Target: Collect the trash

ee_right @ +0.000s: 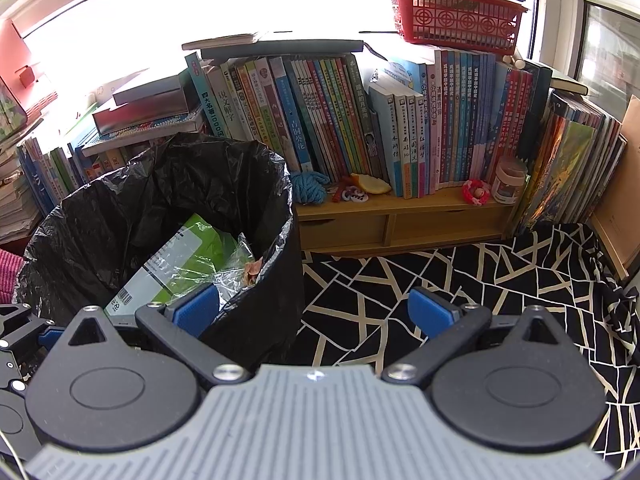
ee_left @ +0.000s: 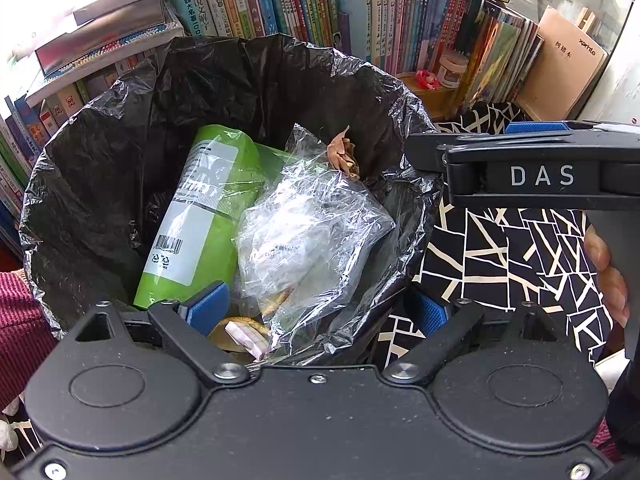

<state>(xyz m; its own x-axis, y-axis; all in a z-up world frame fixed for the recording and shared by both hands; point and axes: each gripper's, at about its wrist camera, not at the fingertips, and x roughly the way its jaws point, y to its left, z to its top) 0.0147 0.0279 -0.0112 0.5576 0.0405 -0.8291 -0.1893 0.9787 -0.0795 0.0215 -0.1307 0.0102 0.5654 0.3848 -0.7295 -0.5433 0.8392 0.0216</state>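
Fingers [ee_right: 196, 312] spread, red basket [ee_right: 456, 20] only in right view

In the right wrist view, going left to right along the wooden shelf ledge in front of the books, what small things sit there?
Blue yarn ball → red and white trinket → yellow-orange peel-like piece → red crocheted ring with a bead → small white-lidded jar.

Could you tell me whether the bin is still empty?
No, the black-lined bin already holds a green package and crumpled clear plastic.
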